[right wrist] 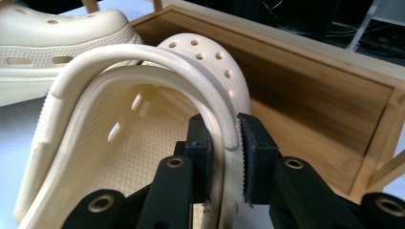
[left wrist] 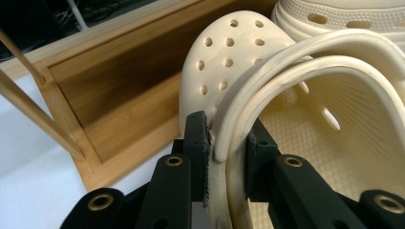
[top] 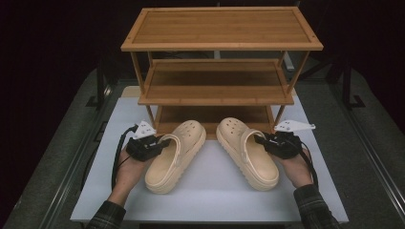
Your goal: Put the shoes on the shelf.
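You have one clog in each hand-held gripper, and both sit on the white surface (top: pixel 114 191) just in front of the wooden rack (top: pixel 219 71).

Your left hand-held gripper (top: pixel 162 141) is closed on the outer side wall of the left clog (top: pixel 174 155), right where the heel strap (left wrist: pixel 286 71) pivots. In the left gripper view the jaws pinch wall and strap end together, one jaw outside and one inside the shoe. That spot makes sense: the wall is thin enough to fit between the jaws, and catching the strap keeps it from flopping.

Your right hand-held gripper (top: pixel 261 140) mirrors this, clamped on the outer wall of the right clog (top: pixel 246 152) at its strap (right wrist: pixel 157 59) pivot, again one jaw in and one out.

Both clogs point toes toward the rack, heels toward you, angled apart like a V with the toes nearest each other. The toes lie just at the front edge of the bottom shelf (top: pixel 215 117), which is bare, as are the two shelves above. Held from the outer sides, your hands stay wide of each other, so I judge the pair is set up to be pushed or lifted forward onto that bottom shelf together. The low gap under the middle shelf is the thing to watch; I would keep the clogs flat.
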### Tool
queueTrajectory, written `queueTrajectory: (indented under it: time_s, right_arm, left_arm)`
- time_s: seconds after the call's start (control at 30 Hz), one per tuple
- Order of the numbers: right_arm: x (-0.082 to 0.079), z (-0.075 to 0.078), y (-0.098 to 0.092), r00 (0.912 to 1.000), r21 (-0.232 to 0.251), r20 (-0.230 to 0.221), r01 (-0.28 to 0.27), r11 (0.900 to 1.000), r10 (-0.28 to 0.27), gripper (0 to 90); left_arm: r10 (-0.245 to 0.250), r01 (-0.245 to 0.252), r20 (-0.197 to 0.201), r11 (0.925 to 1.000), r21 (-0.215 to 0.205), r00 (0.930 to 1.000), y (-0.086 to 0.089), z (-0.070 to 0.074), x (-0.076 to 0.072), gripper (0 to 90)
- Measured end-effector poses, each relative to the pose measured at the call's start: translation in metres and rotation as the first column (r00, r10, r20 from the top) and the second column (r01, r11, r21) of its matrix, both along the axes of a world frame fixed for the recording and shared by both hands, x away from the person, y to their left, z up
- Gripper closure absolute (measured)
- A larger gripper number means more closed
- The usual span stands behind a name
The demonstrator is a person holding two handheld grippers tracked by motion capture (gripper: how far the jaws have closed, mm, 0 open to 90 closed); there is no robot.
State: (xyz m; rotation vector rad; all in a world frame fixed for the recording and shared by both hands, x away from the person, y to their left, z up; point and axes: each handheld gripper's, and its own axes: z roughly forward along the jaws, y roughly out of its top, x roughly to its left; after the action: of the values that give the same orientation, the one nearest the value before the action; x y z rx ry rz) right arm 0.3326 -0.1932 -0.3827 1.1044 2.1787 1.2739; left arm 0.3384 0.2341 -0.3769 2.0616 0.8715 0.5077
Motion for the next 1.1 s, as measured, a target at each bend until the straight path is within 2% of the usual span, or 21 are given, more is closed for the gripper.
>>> queueTrajectory:
  time_s: [0.37,0.53,0.73,0.93,1.1]
  right_arm:
    - [0.027,-0.001,0.003,0.9990,-0.021,0.016,0.043,0.999,-0.043,75.6]
    - [0.036,-0.003,0.004,0.9982,-0.012,0.017,0.058,0.998,-0.058,75.6]
    - [0.053,-0.004,0.008,0.9962,-0.023,0.013,0.086,0.996,-0.086,75.6]
    - [0.061,-0.005,0.015,0.9945,-0.042,0.021,0.103,0.994,-0.102,75.4]
    - [0.066,-0.007,0.023,0.9933,-0.046,0.023,0.115,0.992,-0.114,75.4]
  left_arm:
    - [0.017,-0.017,0.006,0.9996,0.024,0.9998,-0.014,-0.005,0.027,75.6]
    - [0.020,-0.020,0.012,0.9989,0.043,0.9997,-0.023,-0.007,0.035,75.5]
    - [0.050,-0.051,0.027,0.9976,0.046,0.9984,-0.037,-0.010,0.052,75.5]
    - [0.075,-0.077,0.033,0.9957,0.051,0.9966,-0.044,-0.013,0.061,75.5]
    - [0.118,-0.121,0.047,0.9908,0.061,0.9919,-0.051,-0.015,0.068,75.4]
